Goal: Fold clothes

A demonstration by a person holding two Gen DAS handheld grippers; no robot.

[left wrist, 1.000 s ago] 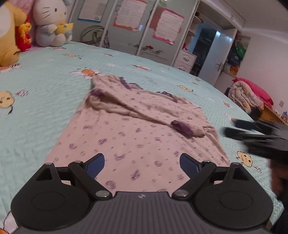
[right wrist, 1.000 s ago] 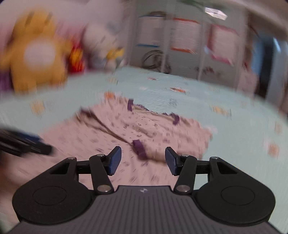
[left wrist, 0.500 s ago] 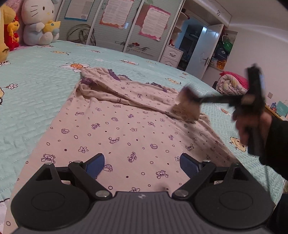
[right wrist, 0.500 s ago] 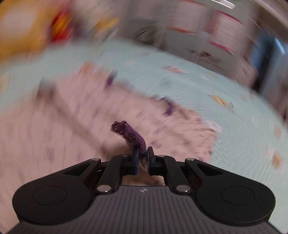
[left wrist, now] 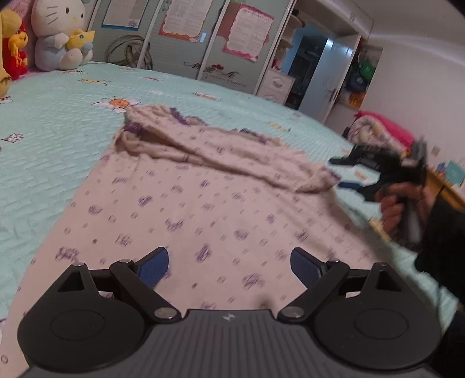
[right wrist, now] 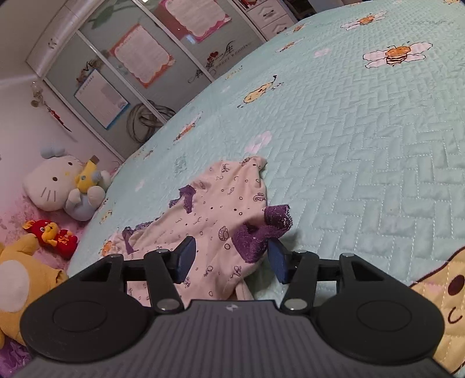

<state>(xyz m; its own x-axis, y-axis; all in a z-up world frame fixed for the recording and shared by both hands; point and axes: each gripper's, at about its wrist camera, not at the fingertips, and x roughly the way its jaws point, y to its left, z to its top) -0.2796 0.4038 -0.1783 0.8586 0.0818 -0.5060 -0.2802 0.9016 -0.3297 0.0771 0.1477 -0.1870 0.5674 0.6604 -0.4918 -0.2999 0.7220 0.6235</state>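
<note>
A pale pink garment (left wrist: 203, 203) with purple prints lies spread on the mint bedspread (left wrist: 58, 130), its top part folded over. My left gripper (left wrist: 229, 264) hovers open over the near hem with nothing between its fingers. At the garment's right edge my right gripper (left wrist: 345, 173) shows blurred, held by a hand (left wrist: 398, 203). In the right wrist view the sleeve (right wrist: 232, 197) lies stretched out on the bed, and its purple lace cuff (right wrist: 261, 232) rests between the opening jaws of my right gripper (right wrist: 231, 258). The pads (right wrist: 186, 258) do not press on the cuff.
Plush toys (left wrist: 58, 35) sit at the head of the bed, in the right wrist view (right wrist: 64, 186) too. A wardrobe with posters (left wrist: 186, 20) and a door (left wrist: 325, 78) stand beyond. Pink bedding (left wrist: 380, 133) is piled at the far right.
My right gripper shut on the purple cuff, pulled the sleeve out to the garment's right side while rolling, and has now let it go. My left gripper stayed in place, open.
</note>
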